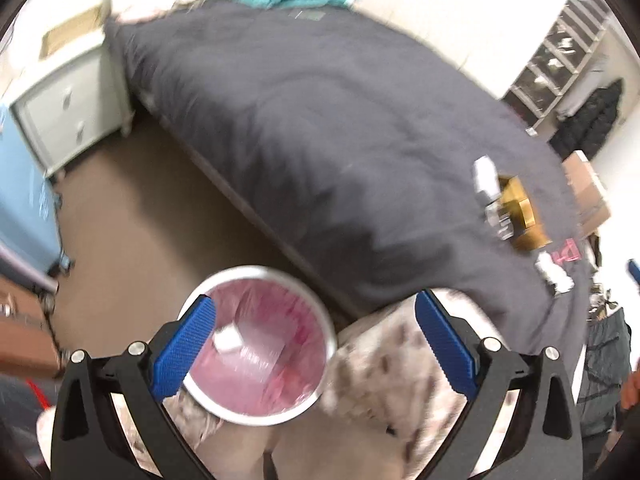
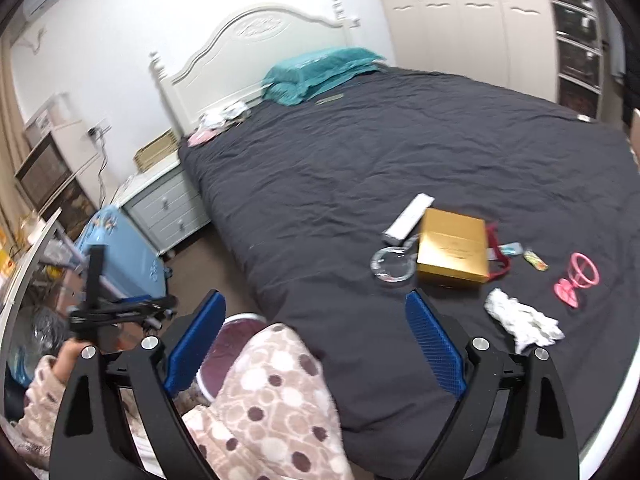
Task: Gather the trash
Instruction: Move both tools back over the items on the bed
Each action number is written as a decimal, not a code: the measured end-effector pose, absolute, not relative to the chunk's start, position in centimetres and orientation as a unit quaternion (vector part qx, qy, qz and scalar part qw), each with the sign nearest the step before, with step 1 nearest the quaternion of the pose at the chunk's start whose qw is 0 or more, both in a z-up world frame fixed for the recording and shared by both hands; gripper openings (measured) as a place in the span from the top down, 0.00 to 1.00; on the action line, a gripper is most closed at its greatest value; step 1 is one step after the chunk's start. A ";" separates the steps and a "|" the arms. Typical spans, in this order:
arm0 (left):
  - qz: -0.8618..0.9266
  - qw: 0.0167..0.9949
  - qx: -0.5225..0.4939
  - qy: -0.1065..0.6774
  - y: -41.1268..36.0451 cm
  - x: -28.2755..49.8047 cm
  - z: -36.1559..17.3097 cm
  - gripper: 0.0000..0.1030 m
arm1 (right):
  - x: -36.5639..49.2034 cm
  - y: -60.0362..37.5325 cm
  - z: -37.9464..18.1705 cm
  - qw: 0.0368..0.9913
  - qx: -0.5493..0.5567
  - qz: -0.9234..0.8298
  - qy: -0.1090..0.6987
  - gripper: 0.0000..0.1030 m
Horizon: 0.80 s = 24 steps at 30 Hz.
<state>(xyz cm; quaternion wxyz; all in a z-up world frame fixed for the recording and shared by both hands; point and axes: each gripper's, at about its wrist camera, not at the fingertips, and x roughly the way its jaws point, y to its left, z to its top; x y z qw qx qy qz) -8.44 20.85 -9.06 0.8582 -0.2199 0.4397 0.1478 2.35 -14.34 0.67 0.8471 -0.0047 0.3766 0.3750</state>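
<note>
Trash (image 2: 522,320) lies scattered on dark bedspread (image 2: 360,152).

Both wrist views face the dark bed (image 2: 400,152) from its foot, sharing it.

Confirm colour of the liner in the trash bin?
Pink, translucent plastic liner inside the white-rimmed trash bin. Clearest in the left wrist view.

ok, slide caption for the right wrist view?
Open right claw above dark bedspread; crumpled white tissue, gold box ahead.
</note>
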 end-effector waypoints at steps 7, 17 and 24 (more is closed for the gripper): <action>0.079 0.902 -0.166 0.391 15.7 -4.8 -4.1 0.05 | 3.6 -19.7 0.2 0.875 -0.014 0.318 0.365 0.13; -0.039 0.899 -0.164 0.403 6.9 3.3 -4.8 0.05 | 7.2 -27.7 -2.2 0.893 -0.001 0.237 0.382 0.13; -0.086 0.891 -0.137 0.425 1.0 8.8 -5.9 0.05 | 10.4 -31.1 -4.0 0.895 0.026 0.215 0.389 0.13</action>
